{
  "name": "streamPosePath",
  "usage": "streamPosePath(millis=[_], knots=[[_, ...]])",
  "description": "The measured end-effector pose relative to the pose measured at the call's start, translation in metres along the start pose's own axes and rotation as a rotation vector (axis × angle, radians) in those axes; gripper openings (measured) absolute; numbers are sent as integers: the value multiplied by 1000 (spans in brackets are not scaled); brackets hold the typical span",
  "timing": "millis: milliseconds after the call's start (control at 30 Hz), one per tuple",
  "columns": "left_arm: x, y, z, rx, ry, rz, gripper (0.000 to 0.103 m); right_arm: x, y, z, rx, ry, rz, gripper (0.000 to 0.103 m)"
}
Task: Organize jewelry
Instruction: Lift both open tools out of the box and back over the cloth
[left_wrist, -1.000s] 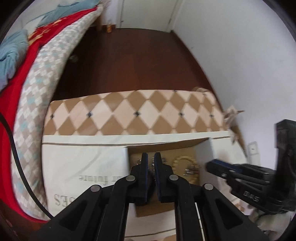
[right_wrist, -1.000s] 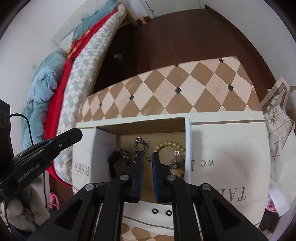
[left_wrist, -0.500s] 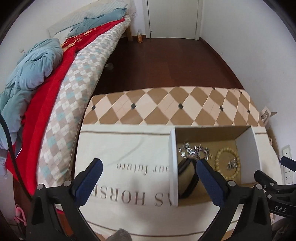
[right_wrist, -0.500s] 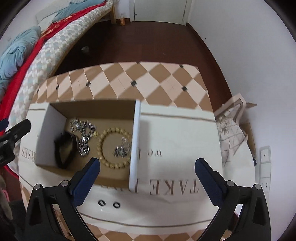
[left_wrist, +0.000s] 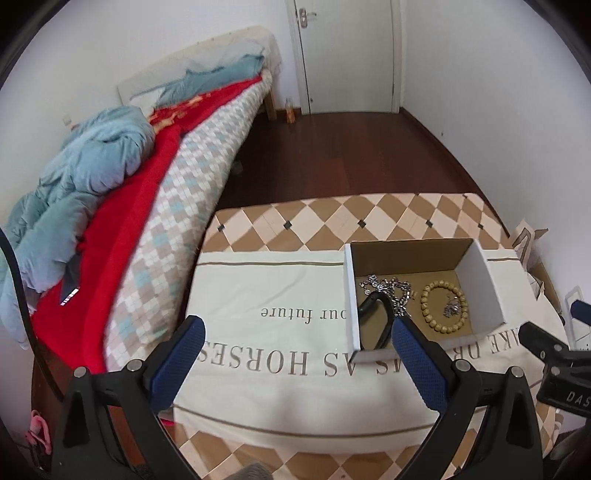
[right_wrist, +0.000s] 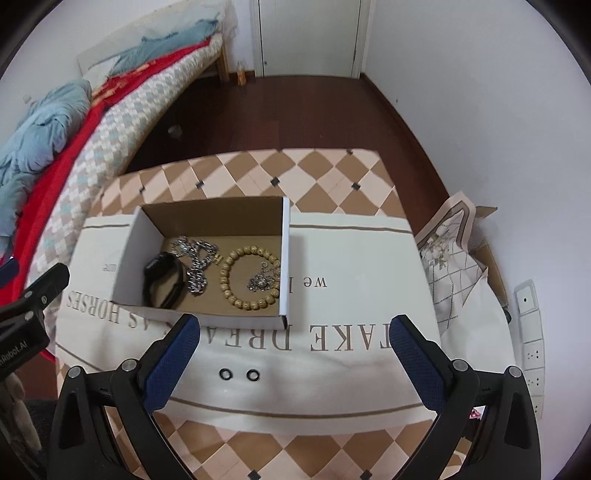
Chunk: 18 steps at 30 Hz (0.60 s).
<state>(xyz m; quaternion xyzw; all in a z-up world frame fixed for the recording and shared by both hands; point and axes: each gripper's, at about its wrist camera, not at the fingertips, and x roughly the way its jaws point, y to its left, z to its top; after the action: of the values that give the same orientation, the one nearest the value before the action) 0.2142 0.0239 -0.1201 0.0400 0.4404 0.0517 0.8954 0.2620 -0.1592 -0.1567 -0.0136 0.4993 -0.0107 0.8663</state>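
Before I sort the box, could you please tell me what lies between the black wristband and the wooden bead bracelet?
A silver chain lies between the black wristband and the wooden bead bracelet, clearest in the right wrist view.

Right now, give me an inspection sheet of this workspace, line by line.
Surface: checked table under a cream printed cloth.
Job's things: open cardboard box holding a black band, silver chain, beaded bracelet and a small silver piece inside the bracelet's loop.
Clutter: two black rings on the cloth, outside the box.
Grippers: left gripper and right gripper both open, empty.
Cables: black cable at left edge.
Surroundings: bed, closed door, wall sockets.
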Motion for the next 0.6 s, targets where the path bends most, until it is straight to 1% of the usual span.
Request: streamPosePath(millis=[133, 233, 300, 367, 433, 467, 533, 567, 600], knots=[[-31, 1, -9, 6, -52, 12, 103, -29, 1, -9, 6, -57, 1, 103], [-49, 7, -13, -19, -76, 10, 103, -48, 0, -16, 19, -86, 17, 103], [-63, 12, -16, -34, -111, 34, 103, -62, 0, -20, 29, -111, 38, 103], [-74, 16, -19, -51, -144, 54, 103, -74, -4, -24, 43, -138, 91, 103], [-79, 21, -22, -65, -165, 83, 103, -75, -10, -31, 63, -125, 145, 103], [-78, 22, -25, -60, -170, 119, 103, -70, -13, -35, 75, -104, 165, 103], [-64, 24, -32, -35, -139, 200, 103, -53, -19, -48, 80, -65, 144, 103], [-53, 25, -37, -24, -113, 238, 103, -39, -19, -54, 69, -41, 131, 103], [-41, 28, -42, -23, -76, 265, 103, -21, -18, -61, 49, -5, 136, 101]])
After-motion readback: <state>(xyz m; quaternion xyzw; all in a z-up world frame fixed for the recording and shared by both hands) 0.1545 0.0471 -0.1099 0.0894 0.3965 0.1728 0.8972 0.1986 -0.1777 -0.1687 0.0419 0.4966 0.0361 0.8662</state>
